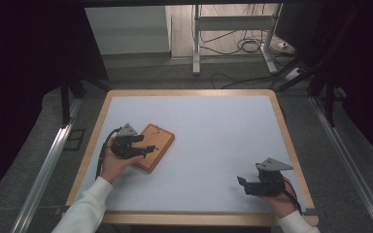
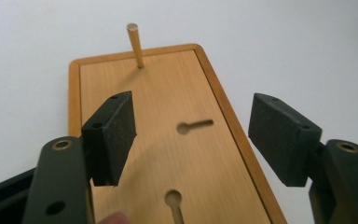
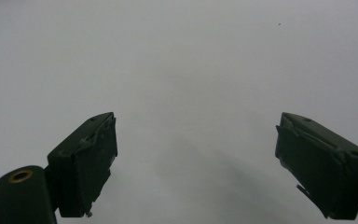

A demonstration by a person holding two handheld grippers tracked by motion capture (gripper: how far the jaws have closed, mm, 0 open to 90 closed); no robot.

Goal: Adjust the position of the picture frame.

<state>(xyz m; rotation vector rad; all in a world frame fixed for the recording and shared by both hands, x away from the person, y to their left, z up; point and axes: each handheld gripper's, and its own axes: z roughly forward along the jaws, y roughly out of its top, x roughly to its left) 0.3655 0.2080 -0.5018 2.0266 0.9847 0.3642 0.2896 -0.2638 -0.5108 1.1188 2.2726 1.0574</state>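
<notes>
I have the left gripper (image 1: 148, 147) over the wooden board (image 1: 161, 137), which lies flat on the left part of the white surface (image 1: 213, 126), turned at an angle to the surface's edges. In the left gripper view its jaws stand wide apart above the board (image 2: 168, 154), one pad on each side, with nothing between them; I cannot tell whether they touch the wood. A thin wooden peg (image 2: 135, 44) stands upright near the board's far end, well beyond the jaws. Two keyhole-shaped slots are cut into the board's face: one slot (image 2: 193, 126) sits between the pads, the other slot (image 2: 173, 200) lies at the near edge of that view. A fingertip (image 2: 114, 218) shows at the bottom, beside the left pad.

I see the right gripper (image 1: 243, 183) near the right front corner of the surface, well apart from the board, pointing left. In the right gripper view its jaws are also wide, with bare white surface (image 3: 182, 70) ahead of them.
</notes>
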